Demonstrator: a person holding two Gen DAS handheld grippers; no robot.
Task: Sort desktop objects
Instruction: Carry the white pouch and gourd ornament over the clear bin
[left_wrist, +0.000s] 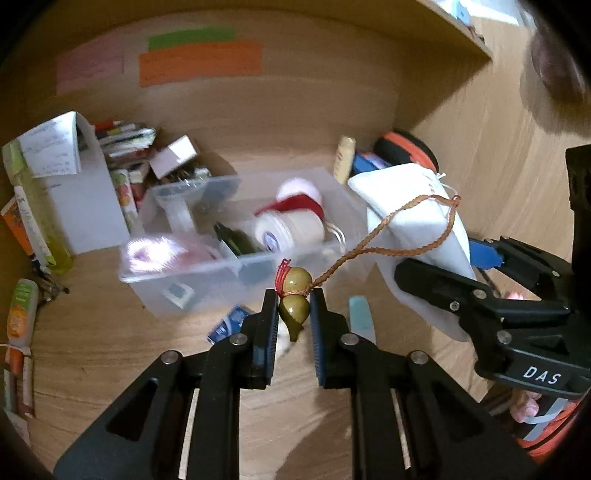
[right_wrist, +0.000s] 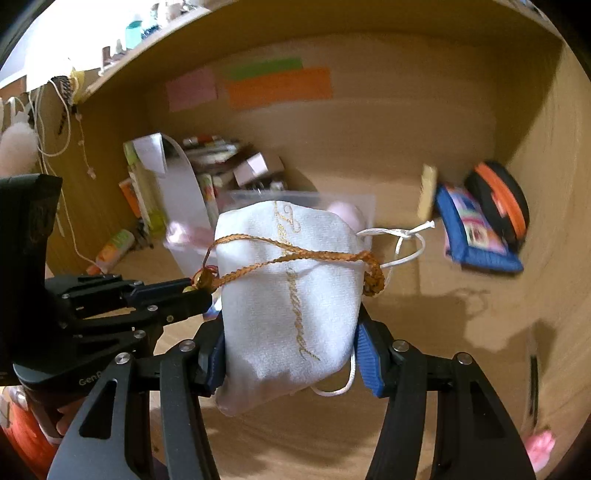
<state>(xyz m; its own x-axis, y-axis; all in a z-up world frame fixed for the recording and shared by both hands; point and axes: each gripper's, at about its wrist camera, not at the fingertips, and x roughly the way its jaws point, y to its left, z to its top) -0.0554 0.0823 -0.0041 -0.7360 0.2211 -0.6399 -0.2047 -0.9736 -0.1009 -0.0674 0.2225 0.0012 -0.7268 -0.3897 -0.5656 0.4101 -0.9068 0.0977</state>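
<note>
A clear plastic bin (left_wrist: 236, 258) sits on the wooden desk (left_wrist: 110, 332) toward its back edge, holding a roll of white tape (left_wrist: 291, 229), a red-and-pink item and a pink bundle. Left of it, books and a white folder (left_wrist: 88, 199) lean against the back panel, under pink, green and orange sticky notes (left_wrist: 199, 62). In the desk's right back corner lie a blue pouch (right_wrist: 476, 236) and a black case with an orange zip (right_wrist: 498, 203).

The left tongs (left_wrist: 294, 314) reach in from the near edge, clenched on a small olive gourd charm (left_wrist: 294, 299) held above the desk in front of the bin. Its braided orange cord (left_wrist: 388, 236) runs up and loops around a white drawstring pouch (right_wrist: 291, 302). The right tongs (right_wrist: 291, 358) grasp that pouch from both sides, lifted off the desk just right of the charm, the pouch blocking much of the bin in the right wrist view.
</note>
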